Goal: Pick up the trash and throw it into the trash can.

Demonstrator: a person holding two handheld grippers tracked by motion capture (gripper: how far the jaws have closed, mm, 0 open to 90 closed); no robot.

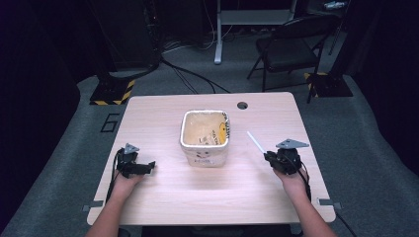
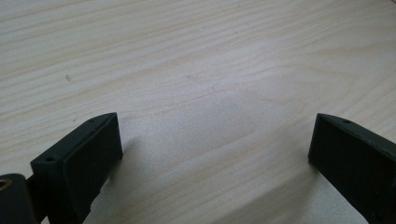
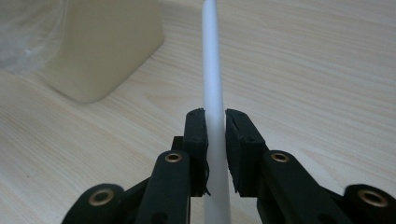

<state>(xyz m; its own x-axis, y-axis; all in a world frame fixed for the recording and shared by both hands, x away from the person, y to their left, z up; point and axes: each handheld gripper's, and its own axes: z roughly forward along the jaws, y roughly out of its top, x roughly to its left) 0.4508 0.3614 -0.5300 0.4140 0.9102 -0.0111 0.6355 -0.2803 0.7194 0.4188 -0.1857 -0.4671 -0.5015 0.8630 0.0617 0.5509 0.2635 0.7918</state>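
A cream square tub [image 1: 204, 136] lined with a clear bag stands in the middle of the wooden table [image 1: 163, 192]. To its right, my right gripper [image 1: 268, 157] is shut on a thin white stick [image 1: 256, 142] that points up and toward the tub's right side. In the right gripper view the white stick [image 3: 212, 84] runs straight out between the two black jaws of my right gripper [image 3: 215, 116], and the tub [image 3: 100, 51] sits at upper left. My left gripper [image 1: 150, 166] rests low at the table's left, open, with bare wood between its fingers [image 2: 88, 154].
A round cable hole [image 1: 242, 105] lies behind the tub near the table's far edge. Beyond the table stand a black folding chair [image 1: 291, 47], cables on the grey floor, and yellow-black striped stand bases [image 1: 112, 94].
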